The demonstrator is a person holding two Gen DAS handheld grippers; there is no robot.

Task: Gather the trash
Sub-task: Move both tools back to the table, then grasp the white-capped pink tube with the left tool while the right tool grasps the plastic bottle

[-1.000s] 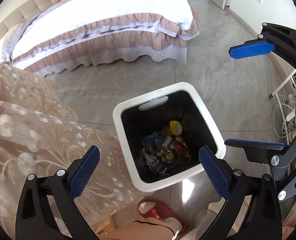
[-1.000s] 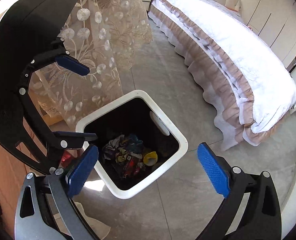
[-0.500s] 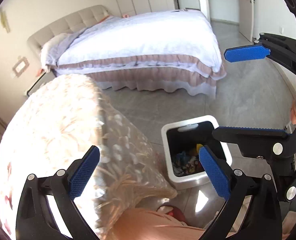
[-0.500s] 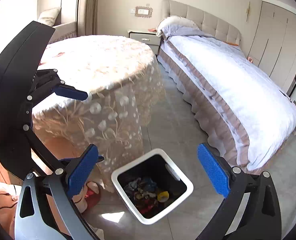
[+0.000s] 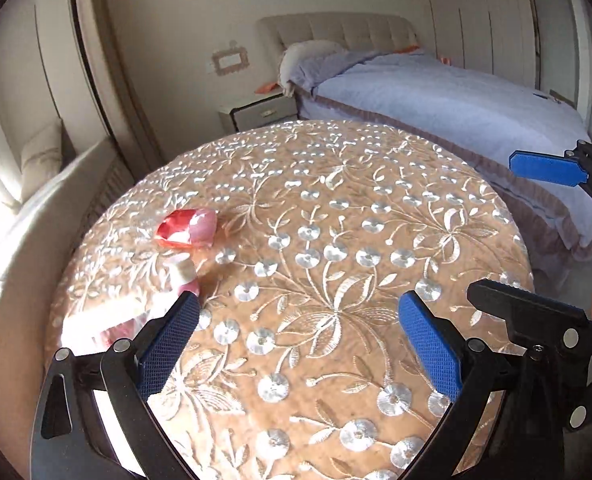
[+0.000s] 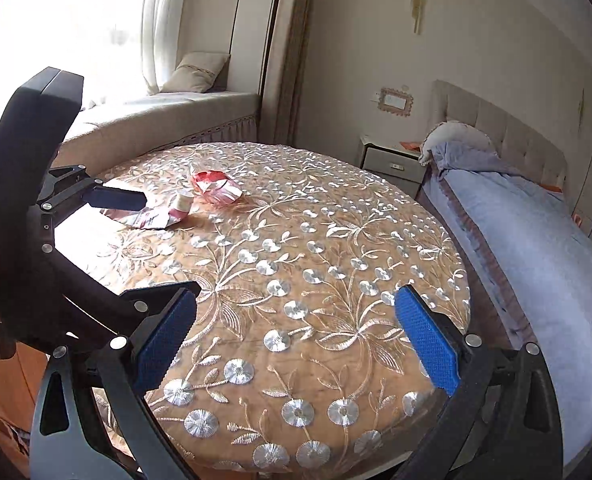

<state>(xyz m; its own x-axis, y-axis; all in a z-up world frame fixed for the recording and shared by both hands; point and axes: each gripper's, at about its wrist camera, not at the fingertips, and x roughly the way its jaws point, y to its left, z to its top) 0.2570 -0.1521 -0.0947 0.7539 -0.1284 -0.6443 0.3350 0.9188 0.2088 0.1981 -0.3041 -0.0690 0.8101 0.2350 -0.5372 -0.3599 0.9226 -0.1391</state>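
The red wrapper point(image 5: 186, 228) beside the small bottle point(image 5: 183, 271) looks light and crinkly; its puffy middle is best pinched. Both the left gripper point(image 5: 296, 340) and right gripper point(image 6: 296, 338) are held wide open with nothing in them.

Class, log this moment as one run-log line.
left tool: open, empty | right tool: open, empty | red wrapper, pink packet: on table | next: probably pick wrapper

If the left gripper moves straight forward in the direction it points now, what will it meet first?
Probably the embroidered tablecloth on the round table. The left gripper is open and empty, angled down at bare cloth. The red wrapper lies off to its left, outside that line. Depth is uncertain.
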